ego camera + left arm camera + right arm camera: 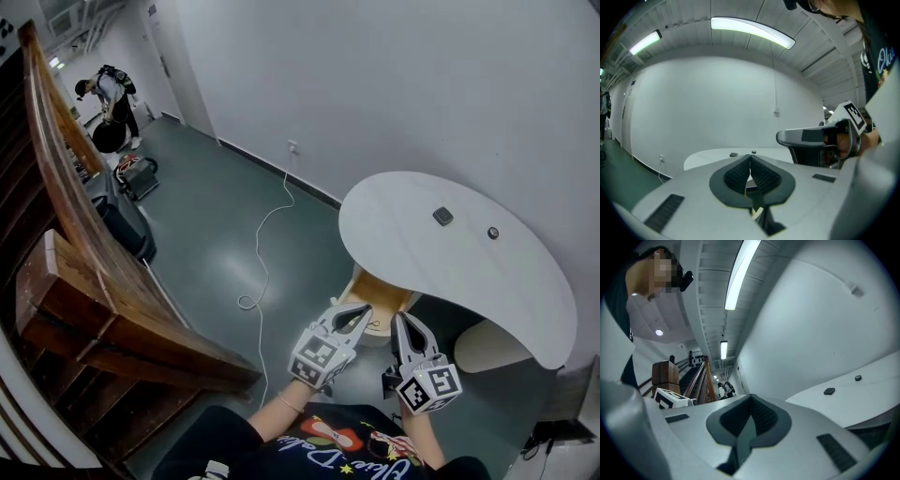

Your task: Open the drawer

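A white curved table (450, 272) stands against the wall. Beneath its near edge sits a tan wooden unit (380, 292), which looks like the drawer; I cannot make out its handle. My left gripper (362, 313) hovers just in front of that unit, shut with nothing in it. In the left gripper view its pads (738, 177) meet above the table top (712, 157). My right gripper (402, 322) is close beside it on the right, pads together and empty. It points level past the table edge (862, 394) in the right gripper view.
Two small dark objects (442, 217) (493, 232) lie on the table. A wooden stair railing (84, 244) runs along the left. A white cable (262, 253) trails over the green floor. A person (111, 103) stands far back, beyond black bags (127, 225).
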